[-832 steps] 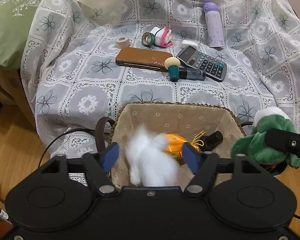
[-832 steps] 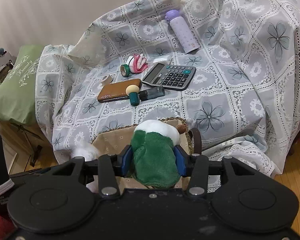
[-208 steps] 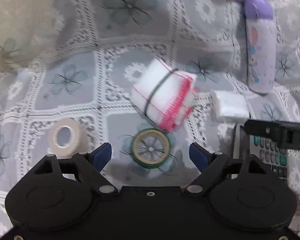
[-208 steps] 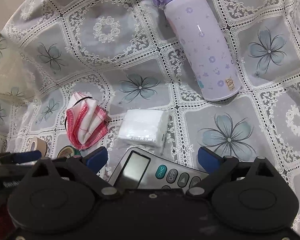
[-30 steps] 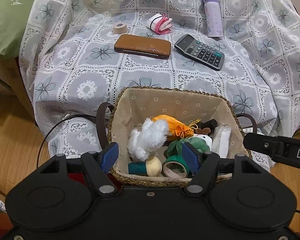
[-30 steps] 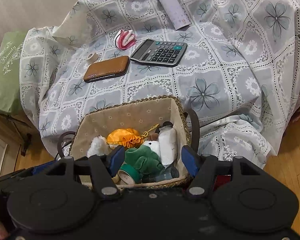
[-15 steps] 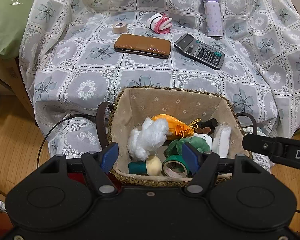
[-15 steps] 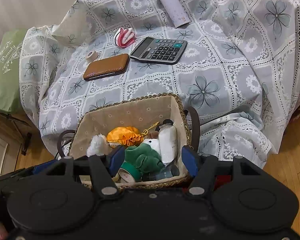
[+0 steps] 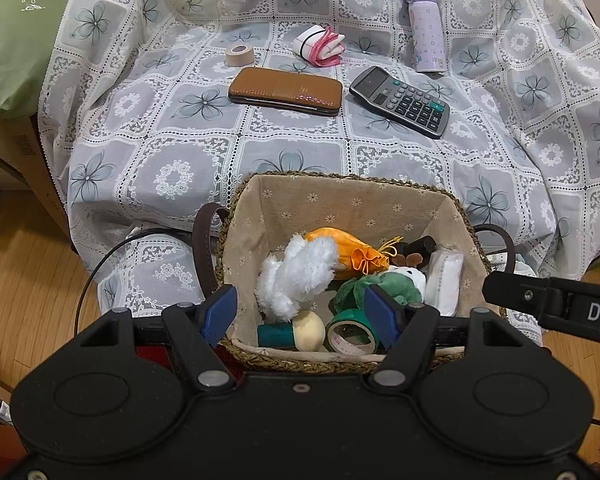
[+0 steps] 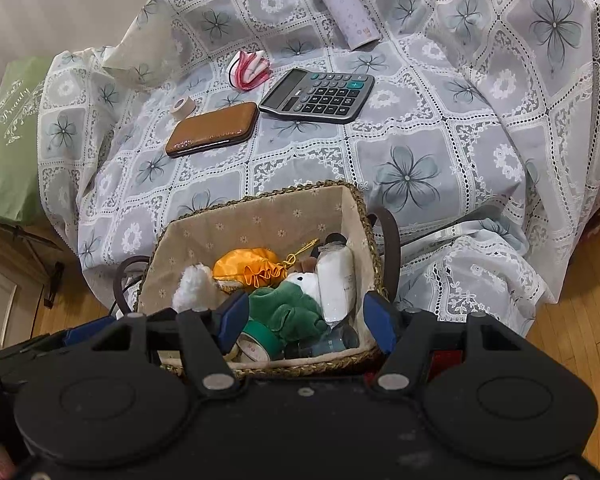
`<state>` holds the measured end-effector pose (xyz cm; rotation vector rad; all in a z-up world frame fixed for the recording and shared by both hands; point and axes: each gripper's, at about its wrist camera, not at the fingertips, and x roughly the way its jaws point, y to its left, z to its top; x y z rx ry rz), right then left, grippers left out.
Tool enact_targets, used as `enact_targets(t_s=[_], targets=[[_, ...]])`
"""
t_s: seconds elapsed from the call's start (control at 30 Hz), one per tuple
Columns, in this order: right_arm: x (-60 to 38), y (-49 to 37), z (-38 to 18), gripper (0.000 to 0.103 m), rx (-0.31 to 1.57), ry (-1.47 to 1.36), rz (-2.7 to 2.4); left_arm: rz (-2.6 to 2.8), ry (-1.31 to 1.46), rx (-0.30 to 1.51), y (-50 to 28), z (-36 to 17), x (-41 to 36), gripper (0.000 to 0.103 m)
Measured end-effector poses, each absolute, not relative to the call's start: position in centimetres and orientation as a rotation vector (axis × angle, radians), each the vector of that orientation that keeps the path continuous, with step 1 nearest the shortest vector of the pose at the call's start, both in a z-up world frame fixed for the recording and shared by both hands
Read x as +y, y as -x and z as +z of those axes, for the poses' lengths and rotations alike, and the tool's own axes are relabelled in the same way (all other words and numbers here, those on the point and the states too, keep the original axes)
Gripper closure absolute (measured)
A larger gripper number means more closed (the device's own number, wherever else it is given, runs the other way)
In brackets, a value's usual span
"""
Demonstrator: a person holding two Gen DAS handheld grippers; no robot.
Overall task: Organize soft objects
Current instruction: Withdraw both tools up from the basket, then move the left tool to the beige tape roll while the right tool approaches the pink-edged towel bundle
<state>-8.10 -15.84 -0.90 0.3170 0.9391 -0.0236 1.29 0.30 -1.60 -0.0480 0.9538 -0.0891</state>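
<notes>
A woven basket [image 9: 340, 200] with a beige lining stands on the floor against the draped bed. In it lie a white fluffy toy [image 9: 300, 272], an orange pouch [image 9: 348, 248], a green plush [image 9: 384, 284], a white tissue pack [image 9: 444, 280], a green tape roll [image 9: 350, 332] and a mushroom-shaped piece [image 9: 300, 334]. My left gripper [image 9: 300, 314] hovers open over the basket's near rim, holding nothing. My right gripper [image 10: 305, 320] is also open and empty above the basket [image 10: 260, 216]. A pink-and-white folded cloth [image 9: 320, 44] lies on the bed.
On the lace bedcover [image 9: 180, 128] lie a beige tape roll [image 9: 239, 55], a brown wallet [image 9: 286, 90], a calculator [image 9: 400, 100] and a purple bottle [image 9: 426, 28]. A green pillow [image 9: 12, 40] is at the left. Wooden floor [image 9: 20, 300] surrounds the basket.
</notes>
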Motion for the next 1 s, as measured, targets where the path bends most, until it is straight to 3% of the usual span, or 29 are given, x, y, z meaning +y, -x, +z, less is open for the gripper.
enact_targets(t_s=[1.0], targets=[[-16.5, 2.3, -3.1, 0.035, 1.059, -0.275, -0.032, -0.090, -0.028, 1.077, -6.9, -3.3, -0.1, 0.036]])
